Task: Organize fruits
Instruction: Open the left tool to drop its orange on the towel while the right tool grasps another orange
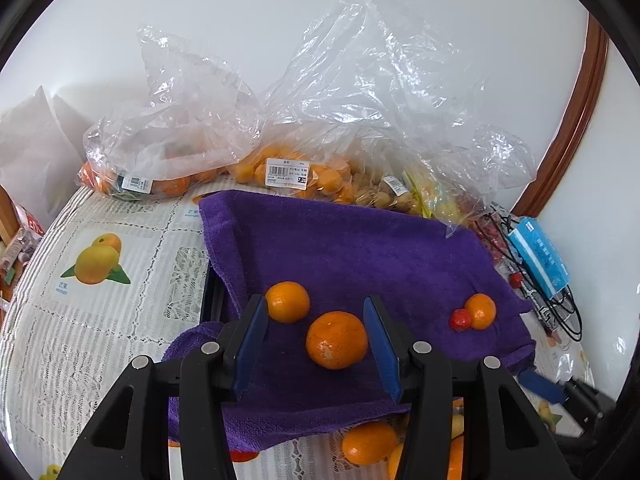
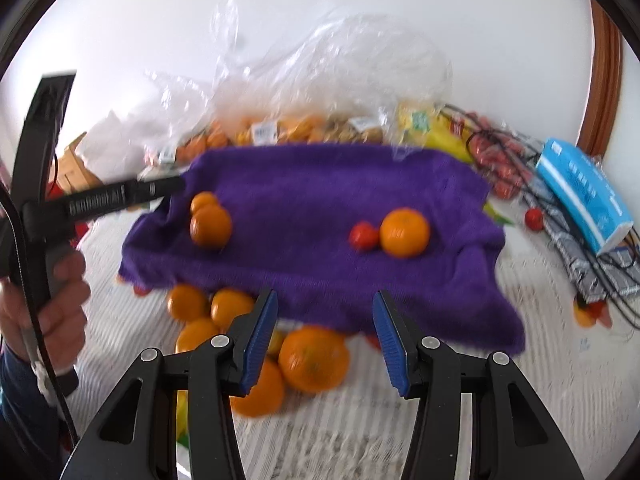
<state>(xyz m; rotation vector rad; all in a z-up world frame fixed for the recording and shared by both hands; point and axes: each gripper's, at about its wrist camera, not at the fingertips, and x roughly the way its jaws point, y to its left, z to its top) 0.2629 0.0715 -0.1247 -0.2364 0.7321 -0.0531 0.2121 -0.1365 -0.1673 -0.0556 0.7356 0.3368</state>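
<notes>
Left gripper (image 1: 316, 340), jaws apart, brackets an orange (image 1: 337, 340) on the purple towel (image 1: 360, 248). Right gripper (image 2: 325, 336), jaws apart, hangs over loose oranges (image 2: 313, 359) beside the towel's near edge.

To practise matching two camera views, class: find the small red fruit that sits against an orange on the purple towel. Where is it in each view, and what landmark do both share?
Left wrist view: the small red fruit lies right of centre, touching the left side of an orange.
Right wrist view: it lies just right of centre, again left of that orange.
Shared landmark: the purple towel beneath both.
</notes>
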